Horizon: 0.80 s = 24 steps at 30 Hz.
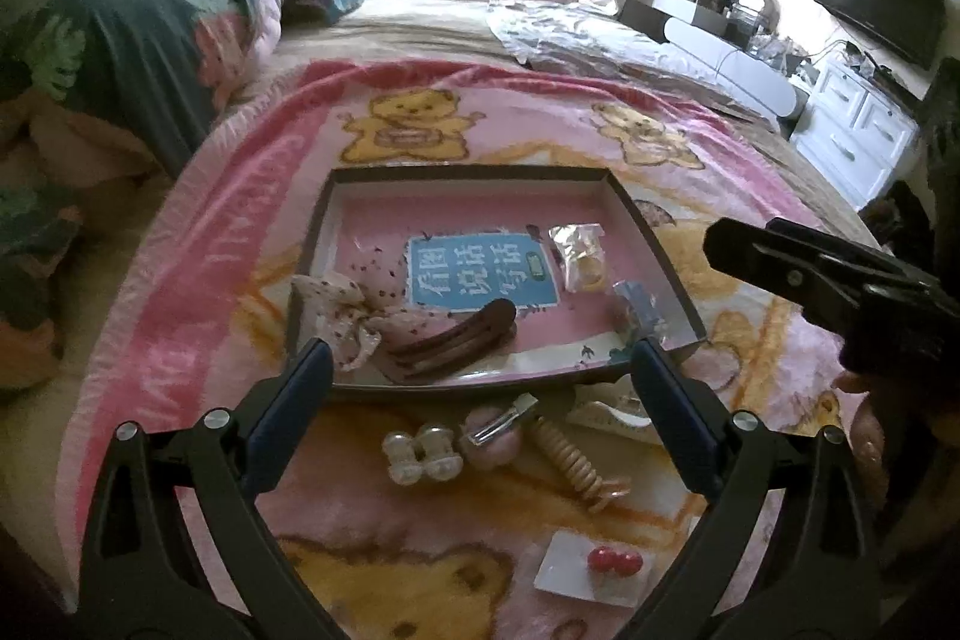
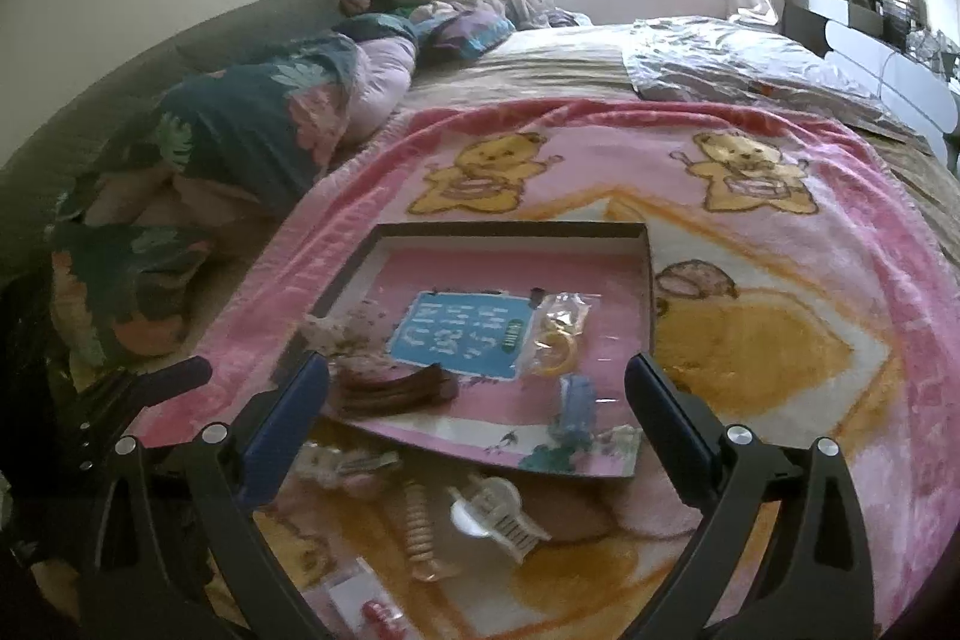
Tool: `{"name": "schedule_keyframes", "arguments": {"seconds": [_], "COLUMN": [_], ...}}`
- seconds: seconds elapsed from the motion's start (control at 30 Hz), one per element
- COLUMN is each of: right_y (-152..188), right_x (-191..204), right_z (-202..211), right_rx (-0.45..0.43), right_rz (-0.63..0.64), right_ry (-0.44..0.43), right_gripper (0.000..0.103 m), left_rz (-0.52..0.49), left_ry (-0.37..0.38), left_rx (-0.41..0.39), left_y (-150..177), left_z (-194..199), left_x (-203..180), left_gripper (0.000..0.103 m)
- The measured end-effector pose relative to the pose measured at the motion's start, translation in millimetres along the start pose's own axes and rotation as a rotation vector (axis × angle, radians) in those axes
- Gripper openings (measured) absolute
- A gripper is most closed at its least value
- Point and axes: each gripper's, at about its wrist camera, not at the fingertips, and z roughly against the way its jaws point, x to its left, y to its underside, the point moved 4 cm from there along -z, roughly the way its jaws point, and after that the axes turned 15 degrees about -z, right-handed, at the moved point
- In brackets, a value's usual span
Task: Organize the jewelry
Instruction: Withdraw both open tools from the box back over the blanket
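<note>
A shallow cardboard box (image 1: 360, 178) (image 2: 384, 235) with a pink floor lies on the pink bear blanket. In it are a brown hair claw (image 1: 456, 340) (image 2: 390, 388), a dotted fabric bow (image 1: 342, 304), a bagged yellow ring item (image 1: 579, 253) (image 2: 558, 334) and a small blue piece (image 1: 639, 307) (image 2: 576, 409). In front of the box lie a pearl clip (image 1: 420, 454), a silver clip on a pink piece (image 1: 501, 427), a cream spiral hair tie (image 1: 570, 463) (image 2: 420, 526), red earrings on a card (image 1: 612, 559) and a white claw clip (image 2: 498, 511). My left gripper (image 1: 480, 382) is open and empty above them. My right gripper (image 2: 480, 388) is open and empty over the box's near edge.
A folded dark floral quilt (image 1: 138, 40) (image 2: 252, 118) lies left of the blanket. A white drawer unit (image 1: 858, 124) and a TV (image 1: 879, 4) stand at the right. A crumpled sheet (image 2: 732, 58) lies beyond the blanket. The right gripper shows in the left wrist view (image 1: 840, 280).
</note>
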Motion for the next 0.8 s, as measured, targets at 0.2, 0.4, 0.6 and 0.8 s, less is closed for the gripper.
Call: {"name": "schedule_keyframes", "arguments": {"seconds": [0.2, 0.4, 0.6, 0.8], "right_y": [12, 19, 27, 36], "right_x": [18, 29, 34, 33], "right_z": [26, 50, 74, 96], "right_rx": [-0.031, -0.055, -0.077, -0.096], "right_rz": [0.009, 0.015, 0.017, 0.014], "right_ry": [-0.04, -0.06, -0.051, -0.042], "right_gripper": [0.099, 0.099, 0.099, 0.099], "left_rz": [-0.007, 0.002, 0.01, 0.024], "left_ry": [-0.004, 0.0, -0.008, -0.022], "left_rx": [-0.033, -0.067, -0.094, -0.111], "left_y": [2, 6, 13, 23], "left_z": [21, 43, 64, 83], "left_x": [1, 3, 11, 23], "left_gripper": [0.094, 0.094, 0.094, 0.094]}}
